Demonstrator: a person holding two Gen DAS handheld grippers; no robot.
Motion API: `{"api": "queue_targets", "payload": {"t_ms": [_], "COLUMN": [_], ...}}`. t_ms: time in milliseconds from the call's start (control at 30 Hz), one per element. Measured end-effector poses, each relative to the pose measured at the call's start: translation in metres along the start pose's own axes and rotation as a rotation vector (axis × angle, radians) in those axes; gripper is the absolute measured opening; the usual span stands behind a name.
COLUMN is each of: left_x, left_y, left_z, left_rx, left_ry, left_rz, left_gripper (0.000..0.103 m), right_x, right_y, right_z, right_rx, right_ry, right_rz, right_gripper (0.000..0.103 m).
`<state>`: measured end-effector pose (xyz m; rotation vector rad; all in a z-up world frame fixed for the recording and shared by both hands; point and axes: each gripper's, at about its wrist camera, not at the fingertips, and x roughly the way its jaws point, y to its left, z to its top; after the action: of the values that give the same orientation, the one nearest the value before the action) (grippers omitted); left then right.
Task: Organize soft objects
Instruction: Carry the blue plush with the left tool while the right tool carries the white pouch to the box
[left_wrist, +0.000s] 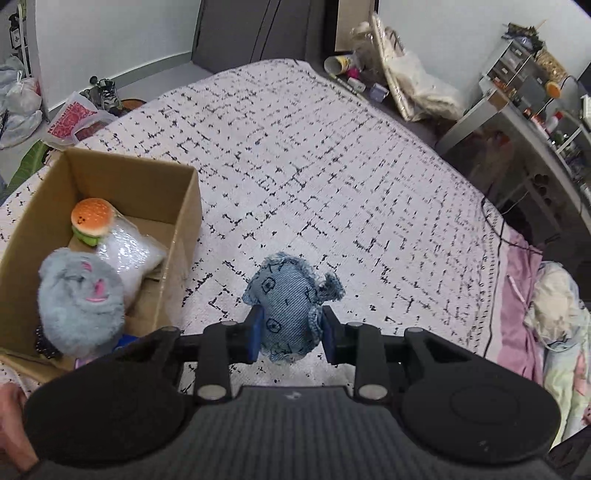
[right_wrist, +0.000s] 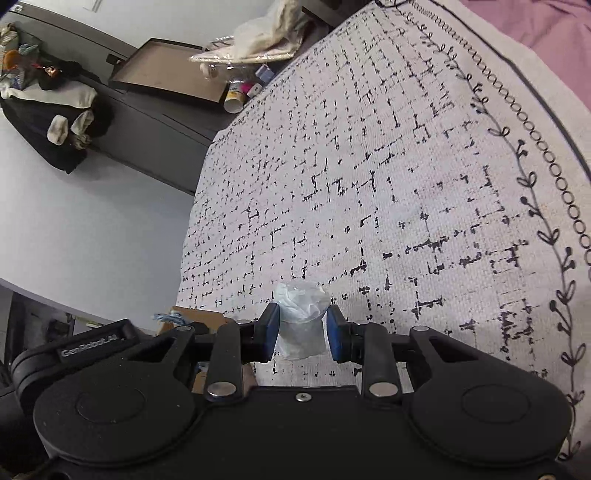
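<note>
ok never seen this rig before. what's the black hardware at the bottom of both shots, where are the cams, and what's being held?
There is no robot arm here: a person holds a hand-carried two-finger gripper in each hand. Each picture comes from a fisheye camera on one gripper, looking forward along its blue-padded fingers, so the black hardware at the bottom is the gripper itself.

Left wrist view: the left gripper is shut on a denim stuffed toy, held above a bed cover with a black grid pattern. Beside it on the cover stands an open cardboard box holding a burger plush, a grey fluffy plush and a clear plastic bag.

Right wrist view: the right gripper is shut on a small whitish plastic-wrapped bundle over the same cover. What is inside the bundle cannot be told.
</note>
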<state>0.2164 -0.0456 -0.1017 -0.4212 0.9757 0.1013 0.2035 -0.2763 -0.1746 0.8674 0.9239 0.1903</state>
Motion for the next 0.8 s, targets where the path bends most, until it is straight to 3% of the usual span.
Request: {"api": "queue_targets", "payload": {"t_ms": [400, 800], "left_x": [-0.042, -0.071], "left_y": [0.014, 0.029], "left_z": [-0.015, -0.026], "left_rx": [-0.045, -0.041], "left_ry": [-0.021, -0.051], "left_rz": [-0.074, -0.104], "left_gripper": [0.031, 0.031], "right_x": [-0.041, -0.065], "right_y": [0.018, 0.043], "right_z": [-0.010, -0.026], "right_rx": [-0.059, -0.130], "right_ry": [-0.060, -0.090], "right_rz": [-0.007, -0.009], "right_gripper": [0.027, 0.027]}}
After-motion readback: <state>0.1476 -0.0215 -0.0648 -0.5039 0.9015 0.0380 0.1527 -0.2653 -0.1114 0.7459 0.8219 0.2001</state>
